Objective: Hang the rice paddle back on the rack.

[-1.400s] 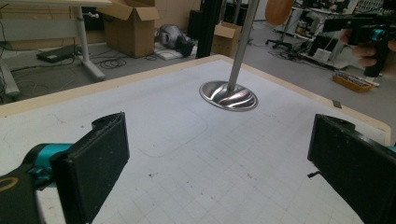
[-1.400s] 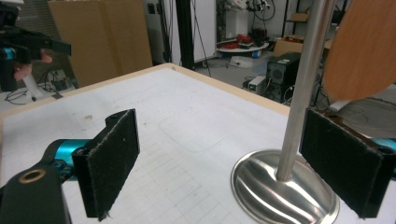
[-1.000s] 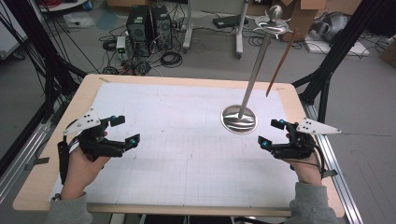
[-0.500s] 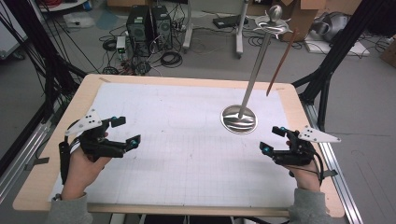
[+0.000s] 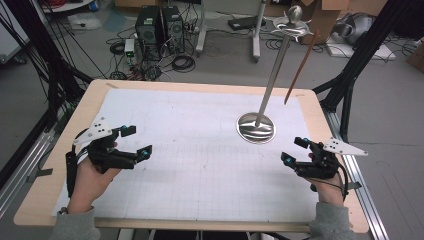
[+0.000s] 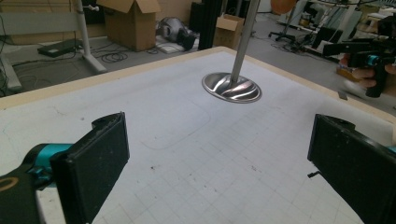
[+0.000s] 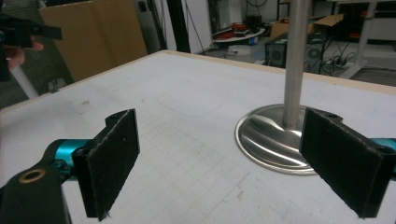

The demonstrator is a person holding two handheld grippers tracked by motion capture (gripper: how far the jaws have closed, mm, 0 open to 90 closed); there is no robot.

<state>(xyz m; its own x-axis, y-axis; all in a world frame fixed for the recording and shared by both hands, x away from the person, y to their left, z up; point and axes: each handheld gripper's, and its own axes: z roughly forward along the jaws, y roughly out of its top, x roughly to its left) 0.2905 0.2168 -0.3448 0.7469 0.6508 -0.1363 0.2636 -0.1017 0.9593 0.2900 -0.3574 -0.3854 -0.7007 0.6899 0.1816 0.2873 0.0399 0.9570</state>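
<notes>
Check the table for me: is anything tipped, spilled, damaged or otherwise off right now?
Nothing stands out. The metal stand sits on its round base on the white gridded mat, with a thin brown stick hanging from its top. The left gripper and right gripper are both open and hold nothing.

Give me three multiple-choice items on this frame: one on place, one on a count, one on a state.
1. Where does the round polished-metal stand base sit?
A. nearer the right gripper
B. nearer the left gripper
C. on the floor

2. How many thin brown sticks hang from the stand's top?
A. none
B. one
C. three

3. How do the right gripper's jaws stand?
A. shut on the pole
B. shut on nothing
C. open, holding nothing

Answers: 1 A, the base lies on the white gridded mat at its far right; 2 B, a single stick shows; 3 C, bare mat lies between the black pads.
</notes>
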